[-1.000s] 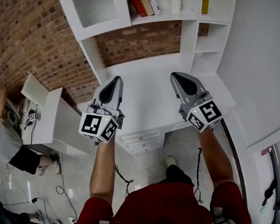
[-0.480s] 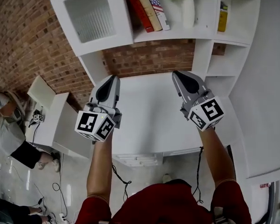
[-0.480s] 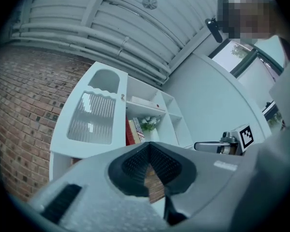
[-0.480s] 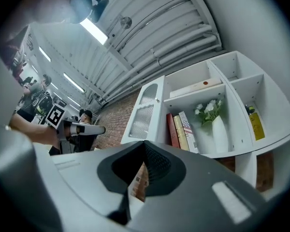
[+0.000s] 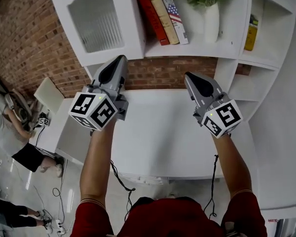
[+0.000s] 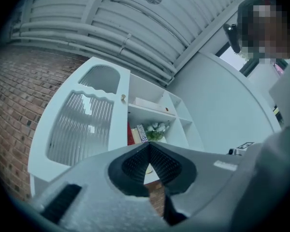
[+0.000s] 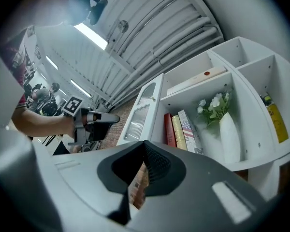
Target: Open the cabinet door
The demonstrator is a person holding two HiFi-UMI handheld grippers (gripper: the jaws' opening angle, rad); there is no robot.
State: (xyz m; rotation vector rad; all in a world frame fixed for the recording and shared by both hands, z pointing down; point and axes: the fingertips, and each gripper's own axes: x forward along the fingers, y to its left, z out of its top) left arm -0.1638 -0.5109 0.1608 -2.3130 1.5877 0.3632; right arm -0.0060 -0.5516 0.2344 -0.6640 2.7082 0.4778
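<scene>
The white cabinet door (image 5: 96, 21) with ribbed glass is closed at the upper left of the hutch. In the left gripper view the door (image 6: 82, 124) has a small knob (image 6: 123, 97) on its right edge. My left gripper (image 5: 120, 59) is shut and empty, with its tip just below the door's lower right corner, apart from it. My right gripper (image 5: 188, 76) is shut and empty over the desk, under the book shelf. The jaws of the left gripper (image 6: 148, 151) and of the right gripper (image 7: 145, 146) are pressed together at their tips. The right gripper view also shows the left gripper (image 7: 99, 122) and the door (image 7: 137, 117).
Books (image 5: 163, 16), a white vase with flowers (image 5: 211, 19) and a yellow item (image 5: 250, 32) stand on the open shelves. The white desk top (image 5: 163, 137) lies under both arms. A brick wall (image 5: 29, 43) is at the left, and a person (image 5: 10, 127) crouches by a low white table (image 5: 64, 132).
Both grippers have moved forward and up, from over the desk's front towards the hutch. The left tip has come close under the cabinet door. Both stayed shut.
</scene>
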